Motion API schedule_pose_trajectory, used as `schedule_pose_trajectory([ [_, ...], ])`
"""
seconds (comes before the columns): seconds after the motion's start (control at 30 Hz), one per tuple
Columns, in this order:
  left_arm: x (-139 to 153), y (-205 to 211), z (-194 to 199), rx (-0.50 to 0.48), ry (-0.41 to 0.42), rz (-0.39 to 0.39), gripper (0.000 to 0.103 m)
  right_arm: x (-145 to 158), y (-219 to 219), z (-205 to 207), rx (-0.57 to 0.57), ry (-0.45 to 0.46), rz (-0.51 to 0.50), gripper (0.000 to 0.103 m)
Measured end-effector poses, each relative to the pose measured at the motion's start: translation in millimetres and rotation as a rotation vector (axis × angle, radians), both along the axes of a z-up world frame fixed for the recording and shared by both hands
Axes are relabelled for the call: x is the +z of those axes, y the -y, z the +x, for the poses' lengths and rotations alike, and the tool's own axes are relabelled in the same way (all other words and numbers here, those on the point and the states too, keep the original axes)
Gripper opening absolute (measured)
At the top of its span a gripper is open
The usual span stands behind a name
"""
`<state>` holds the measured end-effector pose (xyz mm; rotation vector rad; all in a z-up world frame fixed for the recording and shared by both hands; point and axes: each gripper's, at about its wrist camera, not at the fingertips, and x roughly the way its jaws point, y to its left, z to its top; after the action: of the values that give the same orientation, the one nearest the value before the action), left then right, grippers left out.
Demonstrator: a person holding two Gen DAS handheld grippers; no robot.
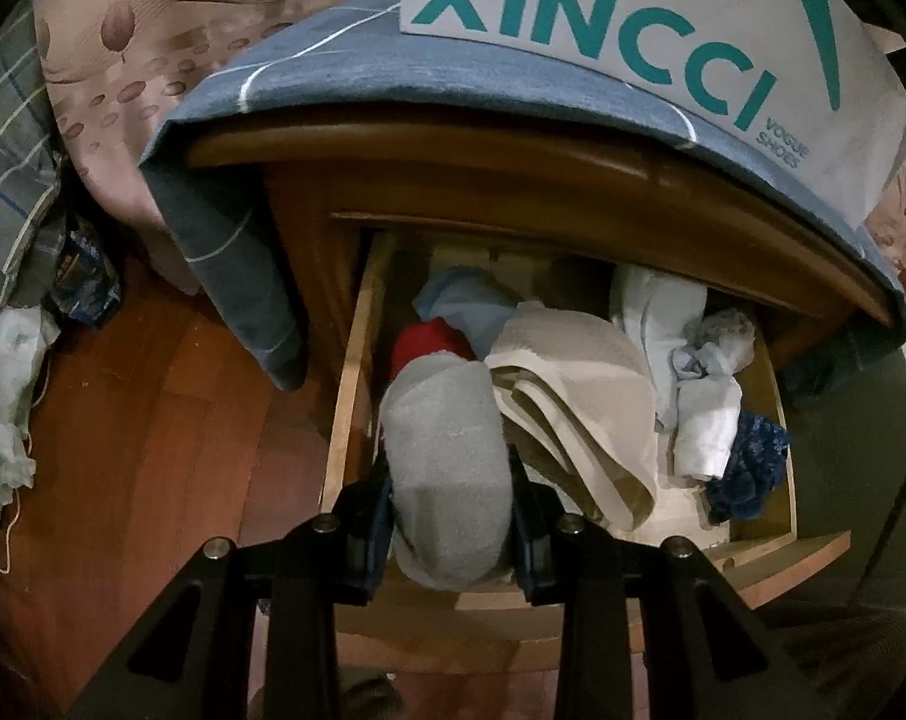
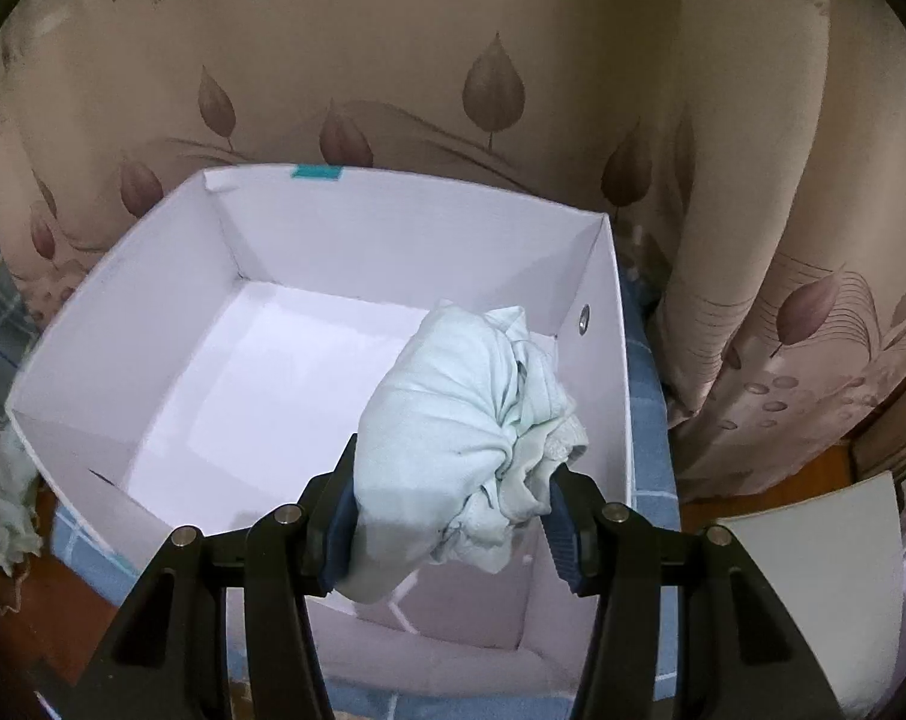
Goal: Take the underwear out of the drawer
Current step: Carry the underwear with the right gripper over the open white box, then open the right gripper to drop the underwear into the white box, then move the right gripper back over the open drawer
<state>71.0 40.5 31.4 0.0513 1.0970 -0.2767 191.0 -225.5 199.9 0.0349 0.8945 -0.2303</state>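
Setting: leaf-print curtain (image 2: 393,60) behind a white cardboard box (image 2: 609,372); open wooden drawer (image 1: 351,372) below.
Right gripper (image 2: 447,516): clamped on a pale green bundle (image 2: 453,420), held over the box's near right corner.
Left gripper (image 1: 450,516): pinching a grey roll (image 1: 447,450) above the drawer's near left end.
Handling: likely light, soft, squashy; best gripped mid-bundle.
Beyond the left fingers: folded beige cloth (image 1: 579,396), white and red knits.
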Motion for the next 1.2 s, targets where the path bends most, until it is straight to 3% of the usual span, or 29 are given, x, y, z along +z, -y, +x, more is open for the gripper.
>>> schedule_pose_trajectory([
  [0.1, -0.4, 3.7, 1.0, -0.009, -0.004, 0.002, 0.032, -2.7, -3.4, 0.1, 0.026, 0.0, -0.047, 0.05],
  [0.63, 0.3, 4.8, 3.0, -0.009, -0.01, -0.004, 0.032, -7.2, 6.5, -3.7, 0.102, -0.042, -0.086, 0.052],
  [0.8, 0.7, 5.0, 2.6, -0.004, -0.012, -0.006, 0.032, -6.4, 2.2, -2.0, 0.089, -0.034, -0.08, 0.059],
  [0.93, 0.4, 4.6, 2.9, -0.005, -0.01, -0.002, 0.032, -3.2, -0.9, -4.6, 0.086, -0.001, -0.067, 0.075],
  [1.2, 0.6, 4.9, 3.4, -0.003, -0.01, -0.006, 0.032, 27.7, -12.4, -25.2, 0.11, 0.081, -0.023, 0.077],
])
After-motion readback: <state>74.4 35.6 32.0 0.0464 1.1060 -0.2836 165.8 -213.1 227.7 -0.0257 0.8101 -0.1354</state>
